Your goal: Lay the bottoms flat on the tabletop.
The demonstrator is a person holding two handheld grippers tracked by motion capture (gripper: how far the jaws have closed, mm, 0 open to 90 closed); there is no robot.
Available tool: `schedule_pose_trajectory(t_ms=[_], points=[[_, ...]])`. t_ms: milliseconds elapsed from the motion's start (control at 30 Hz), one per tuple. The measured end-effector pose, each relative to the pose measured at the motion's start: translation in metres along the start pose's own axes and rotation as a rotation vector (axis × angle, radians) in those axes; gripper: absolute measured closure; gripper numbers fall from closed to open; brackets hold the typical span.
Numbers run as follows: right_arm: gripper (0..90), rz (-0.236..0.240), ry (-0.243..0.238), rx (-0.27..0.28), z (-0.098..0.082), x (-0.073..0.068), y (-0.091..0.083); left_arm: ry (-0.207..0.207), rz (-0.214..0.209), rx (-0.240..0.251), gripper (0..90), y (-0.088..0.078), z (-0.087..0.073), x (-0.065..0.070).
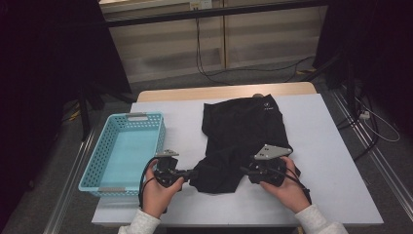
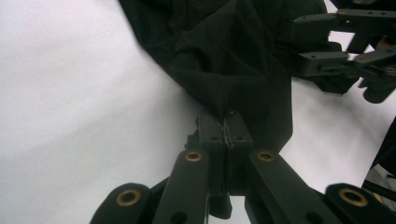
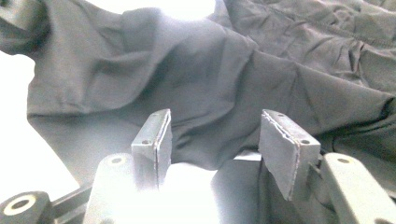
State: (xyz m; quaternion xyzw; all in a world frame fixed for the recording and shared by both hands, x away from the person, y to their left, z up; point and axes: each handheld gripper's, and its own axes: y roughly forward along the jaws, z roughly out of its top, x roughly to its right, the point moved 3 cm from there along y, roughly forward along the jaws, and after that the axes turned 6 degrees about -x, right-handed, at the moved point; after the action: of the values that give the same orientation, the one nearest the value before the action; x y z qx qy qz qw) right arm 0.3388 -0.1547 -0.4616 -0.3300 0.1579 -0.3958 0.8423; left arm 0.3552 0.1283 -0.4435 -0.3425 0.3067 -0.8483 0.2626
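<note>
**One corner pinched, the other grip yet to be made**

The black shorts (image 1: 243, 139) lie spread on the white tabletop (image 1: 331, 161), waistband toward the far edge, with the blue basket (image 1: 127, 151) empty just beside them on the left. The left hand-held gripper (image 1: 194, 172) has its jaws pressed together on a bunched corner of the near hem; in the left gripper view the cloth (image 2: 224, 60) rises out of the closed pads in a tight ridge. The right hand-held gripper (image 1: 247, 170) sits at the near hem on the other side, jaws spread with nothing between them; in the right gripper view the pads (image 3: 154, 144) stand apart with the fabric (image 3: 219, 88) lying just beyond them.

As I read it, the job now is a second grip so the shorts can be folded or lifted evenly. To do it well, the right hand should slide its lower jaw under the hem edge instead of pushing down on the top, catch every layer, and close well in from the edge. The left should stay put and keep its pinch, giving light tension so the cloth lies flat. A shallow bite on one layer would likely slip when lifted.
</note>
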Motion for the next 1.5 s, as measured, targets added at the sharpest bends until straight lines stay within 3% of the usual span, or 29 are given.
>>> schedule_pose_trajectory(t_ms=[200, 300, 367, 533, 767, 900, 1067, 1233, 1300, 1367, 1433, 1500], points=[[54.7, 0.025, -0.001, 0.003, -0.007, -0.01, -0.007, 0.008, -0.01, -0.006, 89.0, 0.002, 0.002, 0.001], [67.0, 0.085, -0.029, -0.035, -0.012, -0.018, -0.002, 0.006, -0.013, -0.003, 89.0, 0.002, 0.004, 0.002], [66.6, 0.119, -0.052, -0.056, -0.013, -0.026, 0.002, 0.006, -0.016, -0.003, 89.0, 0.002, 0.004, 0.003], [65.6, 0.106, -0.08, -0.091, -0.012, -0.033, 0.019, 0.008, -0.009, -0.003, 89.0, 0.004, 0.004, 0.002], [89.9, 0.105, -0.044, -0.073, -0.006, -0.031, 0.028, 0.0, 0.003, 0.003, 89.0, 0.004, 0.003, -0.001], [90.0, 0.12, -0.031, -0.071, -0.005, -0.029, 0.026, 0.001, 0.001, 0.006, 89.0, 0.001, 0.003, -0.001], [90.0, 0.121, -0.02, -0.047, -0.003, -0.023, 0.005, 0.003, -0.012, 0.028, 89.0, -0.006, 0.005, 0.003], [90.0, 0.143, 0.013, -0.029, -0.005, -0.011, -0.011, 0.002, 0.002, 0.019, 88.9, 0.0, 0.005, 0.002], [85.0, 0.164, 0.014, -0.031, -0.006, -0.013, -0.007, -0.002, 0.0, 0.014, 88.9, 0.002, 0.004, 0.001], [77.4, 0.156, -0.025, -0.039, -0.006, -0.021, 0.0, -0.001, 0.002, 0.011, 88.9, 0.003, 0.004, 0.001], [69.9, 0.178, -0.064, -0.065, -0.005, -0.032, 0.01, 0.001, 0.002, 0.011, 88.9, 0.004, 0.004, 0.001], [60.9, 0.162, -0.071, -0.087, -0.005, -0.038, 0.017, -0.003, 0.0, 0.01, 88.9, 0.004, 0.004, 0.0]])
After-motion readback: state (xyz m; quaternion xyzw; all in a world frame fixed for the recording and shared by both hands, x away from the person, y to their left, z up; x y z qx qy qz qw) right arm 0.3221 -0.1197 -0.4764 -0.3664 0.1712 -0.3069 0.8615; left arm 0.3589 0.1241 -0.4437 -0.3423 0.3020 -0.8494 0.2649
